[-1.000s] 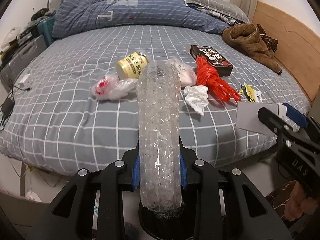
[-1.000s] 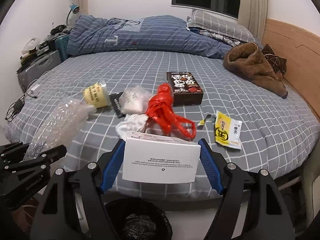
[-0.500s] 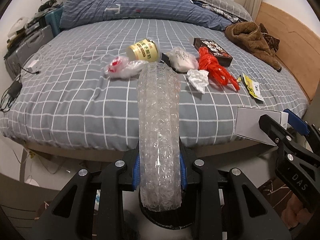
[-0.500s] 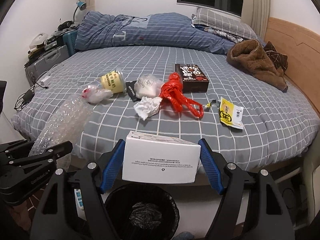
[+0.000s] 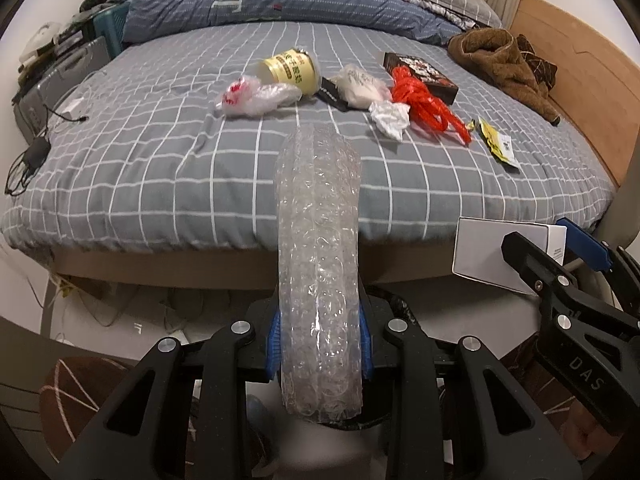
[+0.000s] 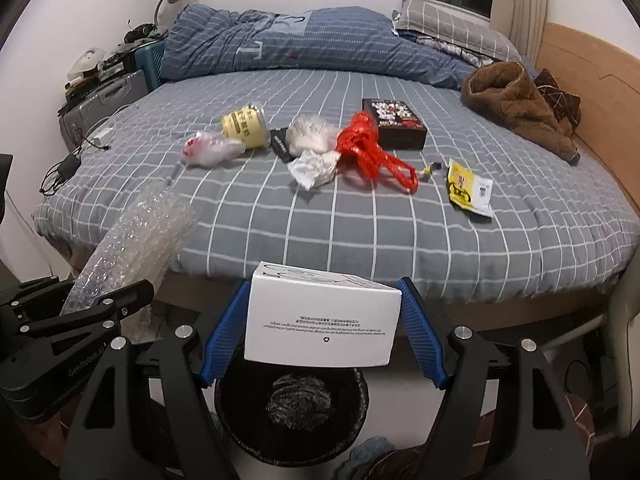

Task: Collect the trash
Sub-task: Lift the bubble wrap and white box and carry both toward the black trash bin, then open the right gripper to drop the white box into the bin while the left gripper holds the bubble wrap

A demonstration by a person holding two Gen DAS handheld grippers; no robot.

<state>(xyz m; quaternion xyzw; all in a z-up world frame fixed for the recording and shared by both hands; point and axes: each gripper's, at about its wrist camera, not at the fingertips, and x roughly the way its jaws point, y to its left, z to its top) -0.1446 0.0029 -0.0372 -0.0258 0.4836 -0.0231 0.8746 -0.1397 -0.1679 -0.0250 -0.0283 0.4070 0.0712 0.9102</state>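
Note:
My left gripper (image 5: 319,336) is shut on a long roll of clear bubble wrap (image 5: 318,248) that sticks out forward past the bed's near edge. My right gripper (image 6: 322,328) is shut on a white box (image 6: 320,320), held above a black bin (image 6: 292,404) lined with a dark bag on the floor. On the bed lie a yellow cup (image 5: 292,70), a clear bag with red print (image 5: 252,96), a white wrapped bundle (image 5: 360,86), crumpled white paper (image 5: 390,118), a red plastic bag (image 5: 424,102), a dark box (image 5: 420,74) and a yellow sachet (image 5: 498,146).
The grey checked bed (image 6: 360,216) fills the view, with a blue duvet (image 6: 300,44) at the back and a brown garment (image 6: 516,100) by the wooden headboard (image 6: 592,92). A suitcase (image 6: 104,100) and cables (image 6: 68,168) sit at the left. Floor shows below the bed edge.
Both grippers have pulled back from the bed with their loads. The bed now looks farther off, its near edge and the floor show, and the bin is more fully in view under the white box.

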